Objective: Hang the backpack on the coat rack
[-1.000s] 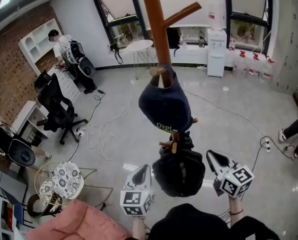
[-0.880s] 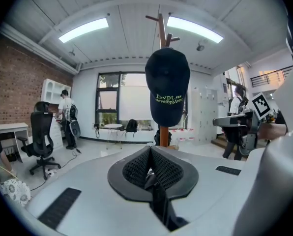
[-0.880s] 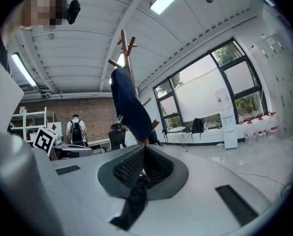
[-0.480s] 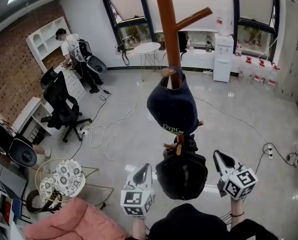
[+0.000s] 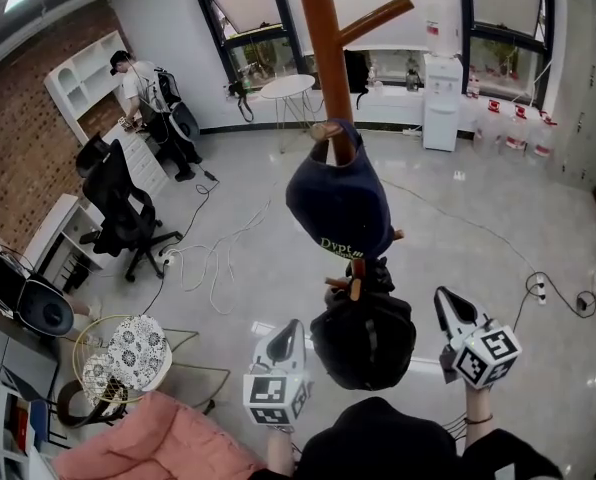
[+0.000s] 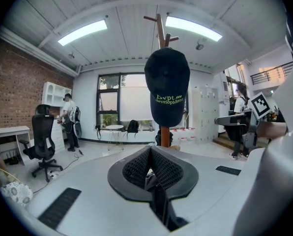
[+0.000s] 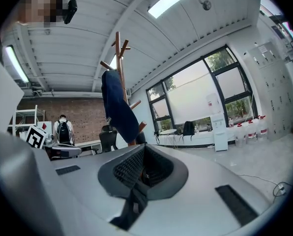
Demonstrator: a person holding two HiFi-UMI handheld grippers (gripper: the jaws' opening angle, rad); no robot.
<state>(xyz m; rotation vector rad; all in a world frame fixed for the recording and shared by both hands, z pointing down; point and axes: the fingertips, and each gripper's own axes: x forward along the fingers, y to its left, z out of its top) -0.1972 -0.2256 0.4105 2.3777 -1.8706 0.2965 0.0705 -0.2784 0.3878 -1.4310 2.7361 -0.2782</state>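
Note:
The brown wooden coat rack [image 5: 323,48] rises in the middle of the head view. A navy cap [image 5: 338,203] hangs on one upper peg. Below it the black backpack [image 5: 363,338] hangs by its top from a lower peg [image 5: 350,286]. My left gripper [image 5: 293,326] is just left of the backpack, shut and holding nothing. On the backpack's other side my right gripper [image 5: 446,296] is also shut and empty. The left gripper view looks along shut jaws at the cap [image 6: 167,85] and the pole [image 6: 160,26]. The right gripper view shows the cap [image 7: 118,107] to the left of its shut jaws.
A person [image 5: 143,83] stands at a white desk far left, with a black office chair [image 5: 123,218] and floor cables [image 5: 213,263] nearer. A round table [image 5: 288,88] and water dispenser [image 5: 440,98] stand by the windows. A pink cushion [image 5: 168,443] and wire basket [image 5: 128,358] sit lower left.
Only the head view has swayed a little. Both grippers stay shut on either side of the hanging backpack.

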